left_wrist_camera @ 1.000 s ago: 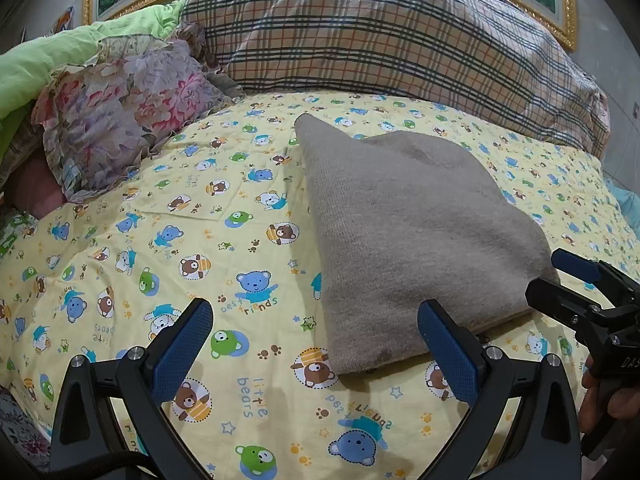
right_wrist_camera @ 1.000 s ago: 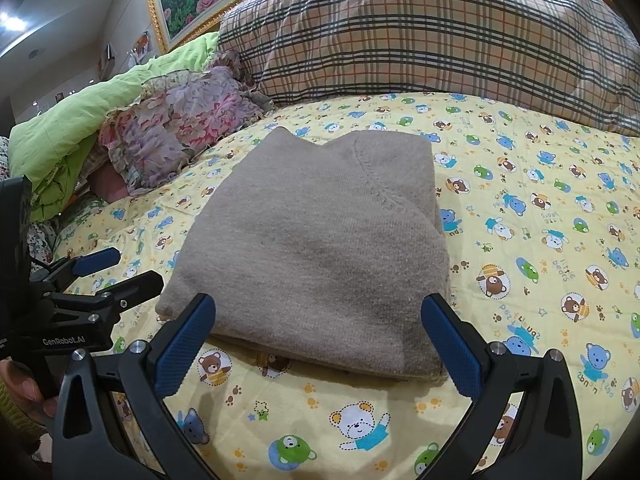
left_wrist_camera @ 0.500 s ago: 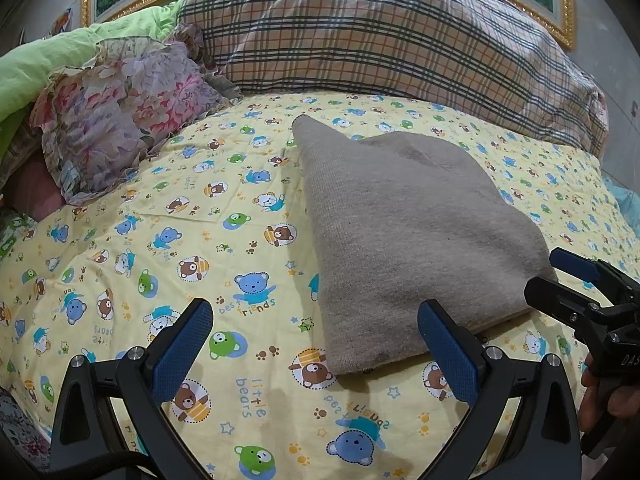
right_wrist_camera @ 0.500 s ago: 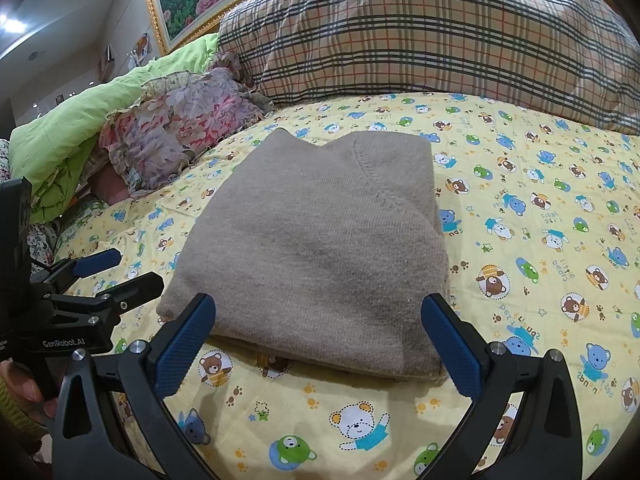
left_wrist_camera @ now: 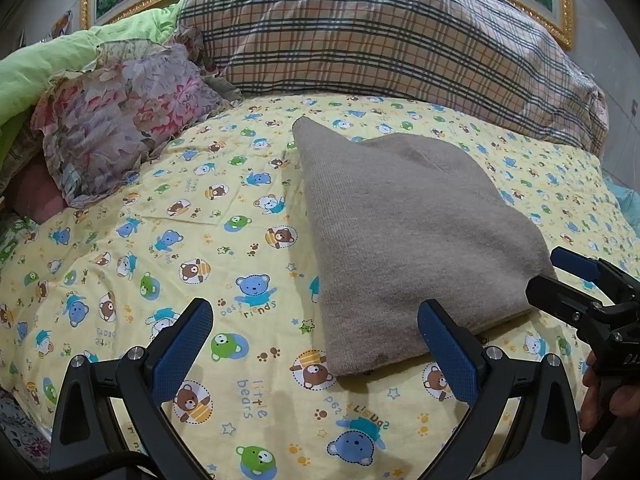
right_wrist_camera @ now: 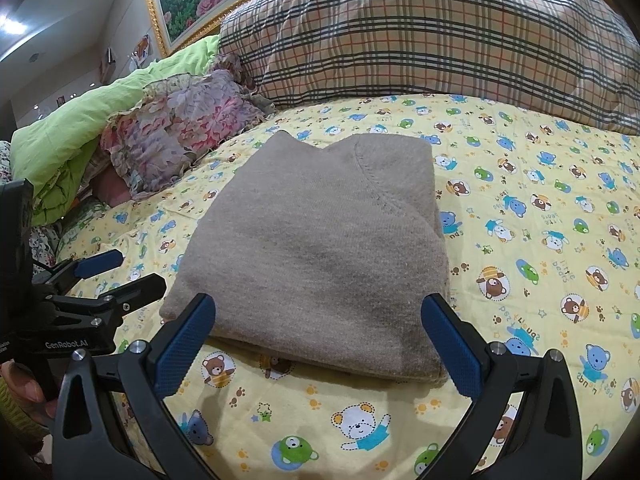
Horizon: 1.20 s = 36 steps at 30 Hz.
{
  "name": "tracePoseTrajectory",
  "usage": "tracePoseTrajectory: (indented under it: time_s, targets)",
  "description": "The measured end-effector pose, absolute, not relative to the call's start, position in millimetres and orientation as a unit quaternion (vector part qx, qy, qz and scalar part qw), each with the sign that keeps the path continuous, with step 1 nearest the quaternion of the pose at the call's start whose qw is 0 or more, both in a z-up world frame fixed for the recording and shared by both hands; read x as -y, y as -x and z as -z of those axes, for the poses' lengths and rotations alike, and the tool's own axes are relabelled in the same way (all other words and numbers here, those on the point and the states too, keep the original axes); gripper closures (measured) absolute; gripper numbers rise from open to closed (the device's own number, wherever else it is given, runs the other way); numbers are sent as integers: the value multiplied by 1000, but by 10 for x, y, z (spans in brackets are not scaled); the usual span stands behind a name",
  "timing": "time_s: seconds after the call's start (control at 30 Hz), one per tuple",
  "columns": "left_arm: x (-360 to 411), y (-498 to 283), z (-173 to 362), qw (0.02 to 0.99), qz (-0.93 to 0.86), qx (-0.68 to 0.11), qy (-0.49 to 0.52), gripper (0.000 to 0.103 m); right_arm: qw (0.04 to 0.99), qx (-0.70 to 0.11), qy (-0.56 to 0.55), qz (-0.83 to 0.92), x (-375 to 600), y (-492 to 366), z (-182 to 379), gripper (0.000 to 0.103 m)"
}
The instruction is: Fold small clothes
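Left gripper [left_wrist_camera: 316, 340]: fingers spread wide, blue pads bare, nothing between them; hovers over the sheet at the near left corner of the sweater, its right finger overlapping that corner in view.
Right gripper [right_wrist_camera: 318, 328]: fingers likewise spread wide and empty; set at the near edge of the sweater, one pad toward each near corner.
Sweater [right_wrist_camera: 316, 248]: taupe knit, folded into a compact stack, lying flat on the bed in the middle of the sheet, neckline seam on top toward the far right.
Sheet [left_wrist_camera: 160, 240]: yellow, printed with cartoon bears.
Plaid pillow [left_wrist_camera: 380, 36]: behind the sweater.
Floral cushion [left_wrist_camera: 120, 120]: far left, against a green quilt [left_wrist_camera: 36, 68].
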<state>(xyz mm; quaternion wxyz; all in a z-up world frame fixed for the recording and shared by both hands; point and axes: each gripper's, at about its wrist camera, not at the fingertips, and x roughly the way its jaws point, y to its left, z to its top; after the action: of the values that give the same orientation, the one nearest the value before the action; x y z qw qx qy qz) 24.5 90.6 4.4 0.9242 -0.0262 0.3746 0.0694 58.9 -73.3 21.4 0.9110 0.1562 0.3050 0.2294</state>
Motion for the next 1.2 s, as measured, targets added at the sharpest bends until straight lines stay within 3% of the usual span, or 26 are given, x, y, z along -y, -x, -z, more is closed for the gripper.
tracePoseTrajectory:
  time_s: [1.2]
  targets:
    - [-920,-314,-104,924,-64,-378,9,1,910,-301,-168,-230,841,-636,-260,0]
